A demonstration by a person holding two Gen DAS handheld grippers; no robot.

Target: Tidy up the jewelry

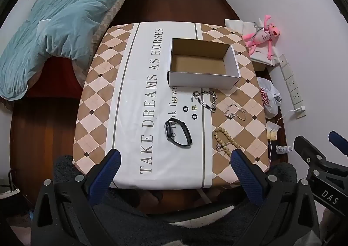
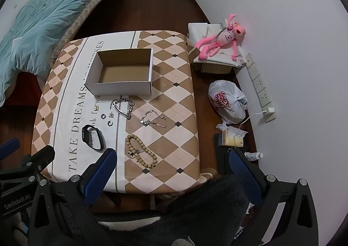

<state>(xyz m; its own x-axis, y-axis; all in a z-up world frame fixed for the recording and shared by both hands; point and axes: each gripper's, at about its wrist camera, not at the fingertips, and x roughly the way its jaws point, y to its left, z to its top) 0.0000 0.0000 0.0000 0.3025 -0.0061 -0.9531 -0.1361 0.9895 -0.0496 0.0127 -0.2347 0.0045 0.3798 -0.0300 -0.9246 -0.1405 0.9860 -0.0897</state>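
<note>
An empty white cardboard box (image 1: 204, 64) (image 2: 121, 71) stands on the table's far half. In front of it lie a heavy silver chain (image 1: 205, 100) (image 2: 124, 106), a thin silver bracelet (image 1: 235, 112) (image 2: 153, 118), a wooden bead bracelet (image 1: 226, 139) (image 2: 141, 153), a black smartwatch (image 1: 178, 132) (image 2: 93, 137) and a few small rings and earrings (image 1: 191, 111) (image 2: 107, 117). My left gripper (image 1: 174, 159) is open and empty above the table's near edge. My right gripper (image 2: 171, 159) is open and empty, near the beads.
The table (image 1: 97, 98) has a checked cloth with lettering. A bed with a teal blanket (image 1: 54, 28) is at the left. On the floor at the right are a pink plush toy (image 2: 219, 39), a plastic bag (image 2: 226, 102), a power strip (image 2: 261, 87) and tissues (image 2: 230, 137).
</note>
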